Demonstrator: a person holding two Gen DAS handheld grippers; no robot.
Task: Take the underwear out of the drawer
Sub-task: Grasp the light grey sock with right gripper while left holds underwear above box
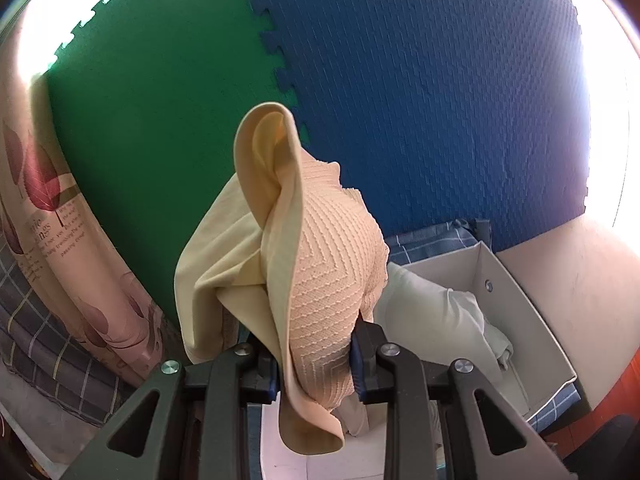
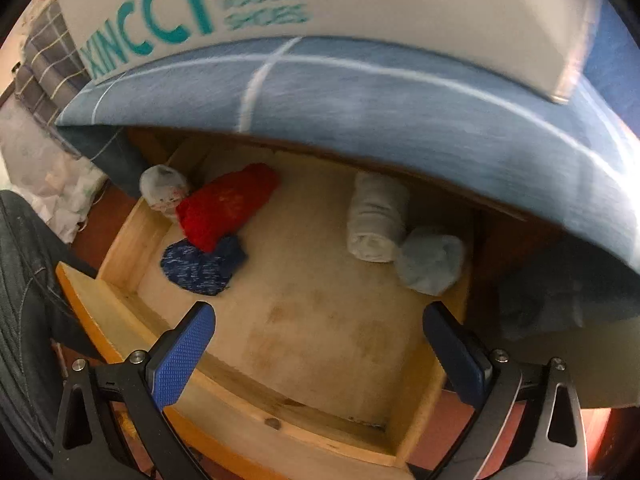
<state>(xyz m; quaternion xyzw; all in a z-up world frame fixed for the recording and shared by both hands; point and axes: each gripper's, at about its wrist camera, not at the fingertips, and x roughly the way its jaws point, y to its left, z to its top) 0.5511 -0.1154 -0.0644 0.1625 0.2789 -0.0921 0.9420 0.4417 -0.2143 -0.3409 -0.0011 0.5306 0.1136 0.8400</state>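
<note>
While your left gripper is clamped on a peach-and-cream piece of ribbed fabric underwear, the cloth bunches up btwn the blue pads and flops over both sides, held up in front of the green foam mat and blue foam mat. Just to the right of it you've got an open white cardboard box w/ pale cloth lying inside.

Your right gripper is spread wide w/ nothing btwn its blue textured pads, pointing down into the open pale wooden drawer. Inside: a red knitted bundle touching a dark-blue speckled bundle at the left, a small whitish bundle in the back-left corner, plus a rolled light-grey cloth touching a pale-blue bundle on the right. A blue checked cushion overhangs the drawer, w/ a white shoebox on top.
</note>
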